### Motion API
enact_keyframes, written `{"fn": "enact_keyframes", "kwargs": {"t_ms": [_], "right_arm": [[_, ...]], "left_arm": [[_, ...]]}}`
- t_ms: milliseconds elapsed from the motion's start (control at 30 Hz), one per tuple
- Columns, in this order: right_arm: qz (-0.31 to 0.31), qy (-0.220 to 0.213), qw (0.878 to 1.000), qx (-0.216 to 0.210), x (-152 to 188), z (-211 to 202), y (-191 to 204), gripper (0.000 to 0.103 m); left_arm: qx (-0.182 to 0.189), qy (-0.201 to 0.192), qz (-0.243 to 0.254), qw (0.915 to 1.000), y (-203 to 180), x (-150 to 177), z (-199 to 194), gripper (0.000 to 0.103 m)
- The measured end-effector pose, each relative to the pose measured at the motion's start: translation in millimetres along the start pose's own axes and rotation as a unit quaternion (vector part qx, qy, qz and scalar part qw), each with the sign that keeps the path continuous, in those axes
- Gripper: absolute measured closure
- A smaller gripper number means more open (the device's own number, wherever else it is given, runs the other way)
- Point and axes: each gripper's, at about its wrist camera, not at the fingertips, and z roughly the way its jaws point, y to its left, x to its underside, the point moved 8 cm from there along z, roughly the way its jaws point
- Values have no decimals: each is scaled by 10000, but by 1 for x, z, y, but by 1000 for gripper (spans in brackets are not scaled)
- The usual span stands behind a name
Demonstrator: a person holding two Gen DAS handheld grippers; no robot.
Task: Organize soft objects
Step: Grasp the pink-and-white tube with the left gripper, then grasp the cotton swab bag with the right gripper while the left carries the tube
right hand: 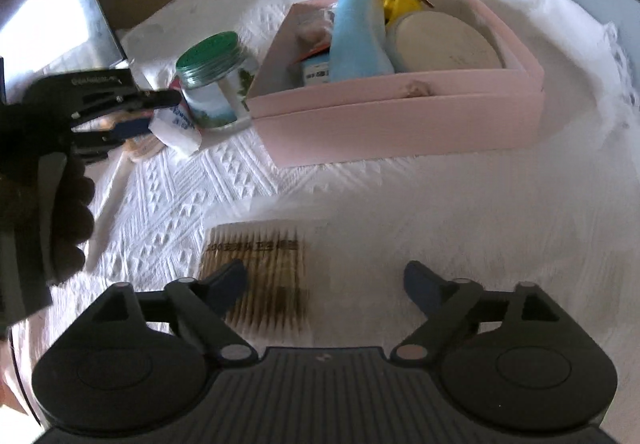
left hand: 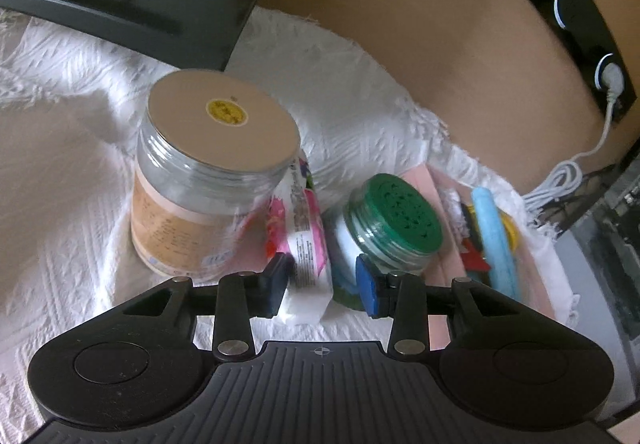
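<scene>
Pink, green and white on a patterned cloth

Between the left fingers, a pink-and-white floral tissue pack (left hand: 304, 244); beside them a green-lidded jar (left hand: 394, 220). Ahead of the right fingers, a pale pink box (right hand: 400, 116) on white zigzag-woven cloth (right hand: 192, 188).

Printed line of dark characters across the clear pack of cotton swabs (right hand: 256, 276), beginning with what looks like "100", the rest too blurred to read. Small embossed lettering on top of the left hand-held gripper (right hand: 160, 112), illegible. Round yellow sticker (left hand: 226, 111) on the big jar's lid (left hand: 222, 120), print unreadable. Fine text on that jar's tan label (left hand: 176, 232), on the tissue pack (left hand: 306, 256) and on a small white label (right hand: 316, 73) inside the pink box (right hand: 400, 116), all too small to make out.
</scene>
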Motion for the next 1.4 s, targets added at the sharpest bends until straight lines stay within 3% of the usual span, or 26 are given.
{"fn": "enact_keyframes", "kwargs": {"t_ms": [300, 667, 1000, 1233, 1400], "right_arm": [[-268, -321, 9991, -20, 7, 0, 8, 0], [-487, -528, 9973, -119, 12, -3, 7, 0], [-485, -326, 9982, -152, 12, -2, 5, 0], [-457, -138, 9988, -130, 11, 0, 3, 0], [-683, -79, 9973, -267, 13, -1, 4, 0]], "left_arm": [[-331, 415, -199, 9984, 13, 1, 28, 76], [-368, 479, 49, 9982, 3, 2, 34, 80], [-228, 369, 733, 9964, -3, 17, -20, 81], [-74, 419, 1301, 9906, -4, 46, -73, 81], [-77, 514, 1279, 9904, 3, 65, -97, 81]]}}
